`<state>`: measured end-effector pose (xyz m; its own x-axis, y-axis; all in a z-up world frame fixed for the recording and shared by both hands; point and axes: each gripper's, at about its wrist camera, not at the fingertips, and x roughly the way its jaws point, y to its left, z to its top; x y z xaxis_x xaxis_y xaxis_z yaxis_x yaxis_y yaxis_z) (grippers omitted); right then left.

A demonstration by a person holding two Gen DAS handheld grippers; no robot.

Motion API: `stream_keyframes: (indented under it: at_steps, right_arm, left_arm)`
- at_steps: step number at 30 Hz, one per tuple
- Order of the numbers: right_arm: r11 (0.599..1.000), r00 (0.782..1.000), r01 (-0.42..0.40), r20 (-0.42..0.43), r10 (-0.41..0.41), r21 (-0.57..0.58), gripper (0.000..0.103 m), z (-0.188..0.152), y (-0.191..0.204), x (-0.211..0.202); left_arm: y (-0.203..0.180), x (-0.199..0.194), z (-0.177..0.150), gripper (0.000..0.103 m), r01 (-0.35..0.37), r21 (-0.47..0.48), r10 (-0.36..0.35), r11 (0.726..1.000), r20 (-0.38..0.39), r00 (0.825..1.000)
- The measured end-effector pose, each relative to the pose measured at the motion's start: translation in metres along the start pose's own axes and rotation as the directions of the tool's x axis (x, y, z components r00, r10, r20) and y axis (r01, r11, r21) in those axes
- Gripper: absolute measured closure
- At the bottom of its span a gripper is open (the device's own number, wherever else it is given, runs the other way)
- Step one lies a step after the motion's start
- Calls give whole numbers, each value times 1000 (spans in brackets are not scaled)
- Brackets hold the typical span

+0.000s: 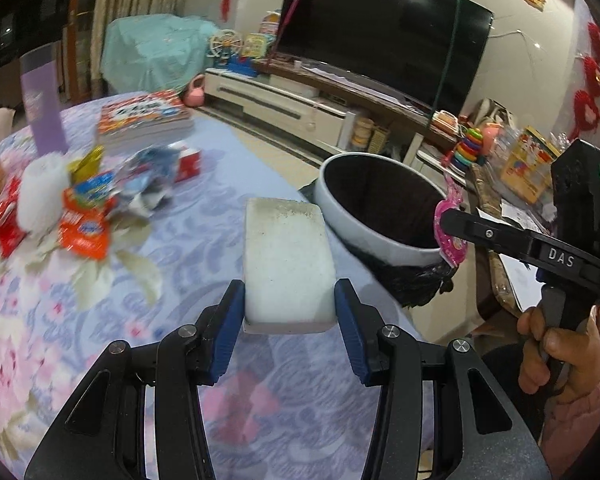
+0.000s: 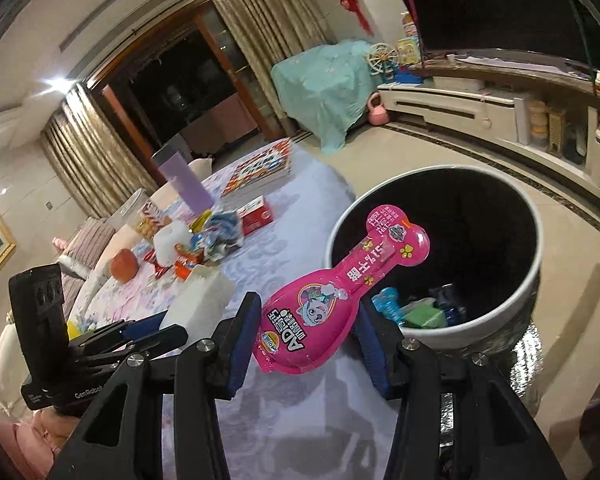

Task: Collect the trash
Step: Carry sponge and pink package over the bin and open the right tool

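My left gripper is shut on a white foam block, held above the flowered tablecloth just short of the trash bin. In the right wrist view my right gripper is shut on a pink bone-shaped snack packet, whose top reaches over the rim of the bin. The bin is white with a black liner and holds blue and green wrappers. The left gripper's foam block shows at the left. More trash lies heaped on the table at the left.
A stack of books, a purple cup and a red box stand on the table. A jar of snacks and an apple lie further back. A TV on a low cabinet fills the far wall. A person's hand grips the right tool.
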<state>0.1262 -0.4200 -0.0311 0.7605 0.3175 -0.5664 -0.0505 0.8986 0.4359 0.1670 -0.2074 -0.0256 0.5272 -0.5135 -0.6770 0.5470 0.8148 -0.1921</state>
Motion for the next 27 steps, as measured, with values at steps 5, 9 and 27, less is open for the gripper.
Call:
stream_keyframes:
  at_steps: [5, 9, 27]
  right_arm:
    - [1000, 1000, 18, 9, -18, 17, 54, 7, -16, -4]
    - [999, 1000, 29, 7, -29, 23, 54, 14, -29, -4]
    - [998, 998, 59, -14, -59, 21, 54, 37, -66, 1]
  left_arm:
    - [-15, 10, 15, 58, 17, 31, -17, 999, 0, 1000]
    - [-25, 17, 24, 58, 33, 51, -33, 998, 3, 999]
    - [-59, 56, 62, 58, 62, 131, -60, 989, -18, 998]
